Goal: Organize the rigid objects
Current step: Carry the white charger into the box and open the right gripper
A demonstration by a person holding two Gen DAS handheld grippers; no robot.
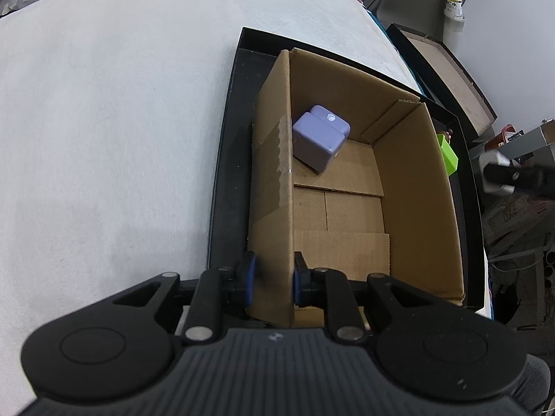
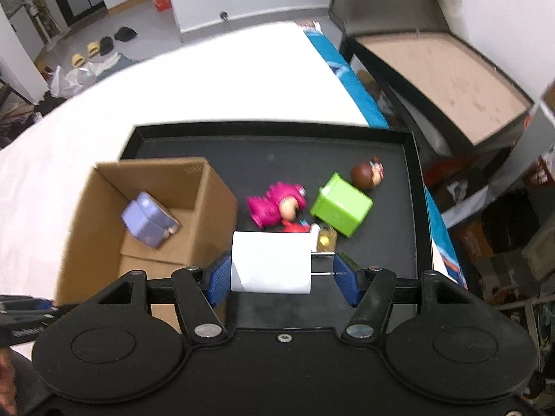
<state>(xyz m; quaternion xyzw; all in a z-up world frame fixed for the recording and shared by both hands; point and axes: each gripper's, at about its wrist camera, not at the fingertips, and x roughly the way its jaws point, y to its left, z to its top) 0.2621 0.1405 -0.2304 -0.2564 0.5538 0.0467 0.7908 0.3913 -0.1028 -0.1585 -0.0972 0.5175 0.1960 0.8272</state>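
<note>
An open cardboard box (image 1: 416, 190) stands on the left of a black tray (image 1: 225, 173) with a purple block (image 1: 321, 140) inside it. My left gripper (image 1: 272, 274) is shut on the box's near left wall. In the right wrist view, my right gripper (image 2: 282, 270) is shut on a white plug charger (image 2: 270, 263), left pad on its body and right pad on its prongs, raised above the tray (image 2: 347, 145). Below it lie a pink toy (image 2: 270, 204), a green box (image 2: 341, 204), a brown-headed figure (image 2: 366, 175) and small red and yellow pieces. The cardboard box (image 2: 215, 187) and the purple block (image 2: 147, 220) show to the left.
The tray rests on a white cloth-covered table (image 1: 104, 121). Beyond the table's right edge stands a black-rimmed box with a brown inside (image 2: 444, 79), and clutter lies on the floor. The right gripper with the charger (image 1: 496, 173) shows at the right of the left wrist view.
</note>
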